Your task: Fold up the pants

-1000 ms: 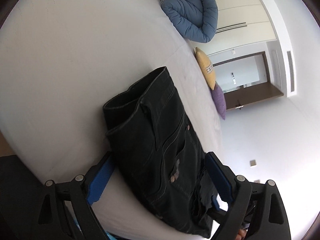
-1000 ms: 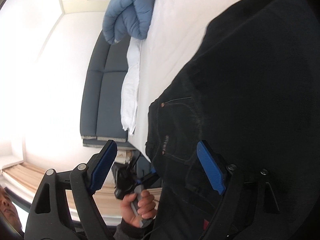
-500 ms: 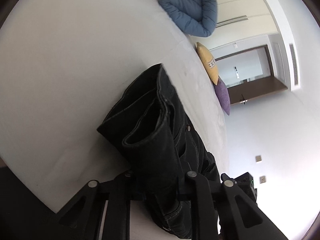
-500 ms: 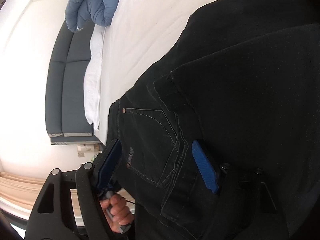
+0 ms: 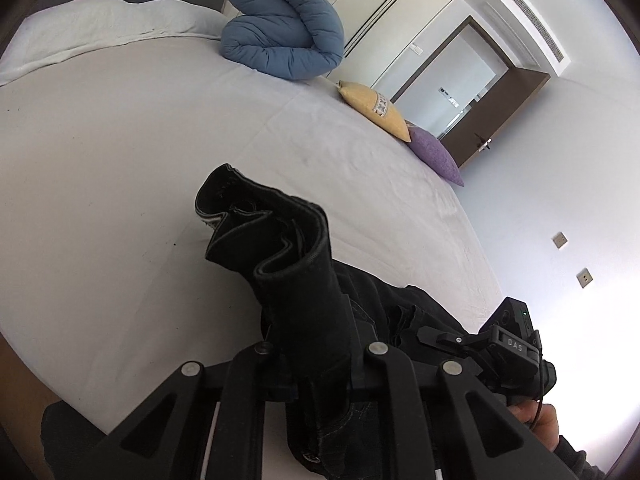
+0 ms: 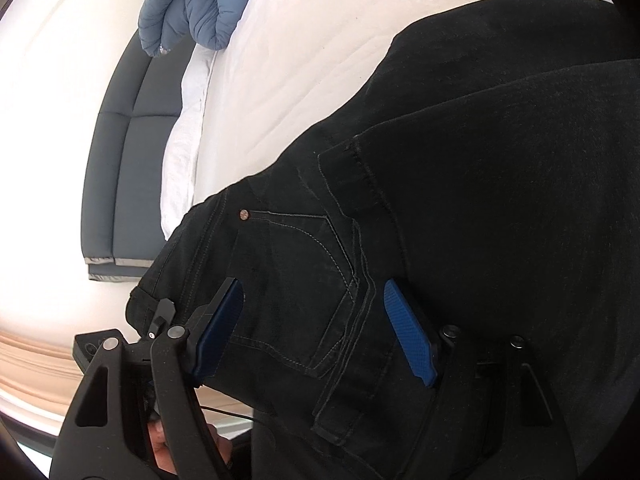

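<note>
Lay on the white bed sheet point(image 5: 120, 152): black denim jeans point(image 6: 480, 184), partly folded, one bunched thick fold raised and clamped between the closed fingers of the left gripper point(image 5: 316, 354). Straddled the back-pocket region near the waistband with the right gripper point(image 6: 316, 332), blue pads point(image 6: 410, 338) apart, nothing pinched yet. Judged heavy for cloth, soft but thick, not slippery, prone to sag and unroll unless several layers were taken at a seam or the waistband. Could not see the left pads, buried in fabric. Cut off by the frame: legs and hems. Lost in black: layer count.
</note>
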Tool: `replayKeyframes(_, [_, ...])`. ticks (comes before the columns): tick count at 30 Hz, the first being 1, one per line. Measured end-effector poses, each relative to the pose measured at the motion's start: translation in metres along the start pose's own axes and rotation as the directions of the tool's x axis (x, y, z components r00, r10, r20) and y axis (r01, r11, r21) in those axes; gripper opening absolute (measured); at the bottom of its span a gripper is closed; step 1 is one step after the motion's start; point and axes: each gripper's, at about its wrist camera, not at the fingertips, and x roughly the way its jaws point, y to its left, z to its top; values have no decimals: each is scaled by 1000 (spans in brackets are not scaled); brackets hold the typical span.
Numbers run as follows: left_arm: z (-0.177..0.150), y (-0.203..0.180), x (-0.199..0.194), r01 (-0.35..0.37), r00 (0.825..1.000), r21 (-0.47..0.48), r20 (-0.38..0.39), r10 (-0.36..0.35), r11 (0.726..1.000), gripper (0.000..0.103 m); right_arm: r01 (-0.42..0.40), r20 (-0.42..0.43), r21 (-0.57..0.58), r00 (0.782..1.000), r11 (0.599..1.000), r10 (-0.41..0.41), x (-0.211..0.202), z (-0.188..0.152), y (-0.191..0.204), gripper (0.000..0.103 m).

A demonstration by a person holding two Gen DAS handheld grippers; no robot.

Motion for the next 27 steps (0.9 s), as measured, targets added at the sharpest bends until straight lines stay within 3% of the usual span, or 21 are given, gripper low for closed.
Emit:
replayKeyframes(2, [3,-9,0,-11,1000,20,4,11,1000,14,-17,0,28,1000,999,17,-4,-1,-1,72])
replayKeyframes(6, [0,-78,7,-16,1000,240,5,15,971,14,-49,21,23,999,999,48,-27,-2,0,73])
replayKeyframes(8, [-18,-125,17,-3,1000,385,-22,13,923,14,-79,49,27,996,997,78,-48,2,0,73])
replayKeyframes(9, [-36,-153,28,-5,998,486,-45,31,874,14,-92,66,24,994,995,90,-60,2,-5,73])
replayKeyframes(11, [-64,-181,44,-2,996,582,-75,56,813,14,-128,108,-2,986,992,127,-87,5,-2,73])
replayKeyframes(16, [-118,-208,75,53,980,672,-177,90,739,14,-126,151,-46,980,991,132,-143,6,-10,84])
replayKeyframes(20, [-145,-227,84,67,974,744,-193,117,665,14,-84,113,-35,990,996,87,-149,-4,-27,84])
replayKeyframes(22, [-153,-236,85,67,975,774,-186,125,630,14,-18,103,-21,994,1000,20,-149,-6,-37,84])
replayKeyframes(25, [-163,-246,89,51,976,812,-165,144,582,14,-26,102,4,994,1000,26,-148,-9,-50,83])
replayKeyframes(26, [-164,-249,90,46,975,818,-161,151,573,14,-20,106,-8,994,1000,21,-149,-10,-50,76])
replayKeyframes(27, [-164,-250,90,42,975,821,-157,155,570,14,9,105,-39,994,999,-5,-149,-12,-47,61])
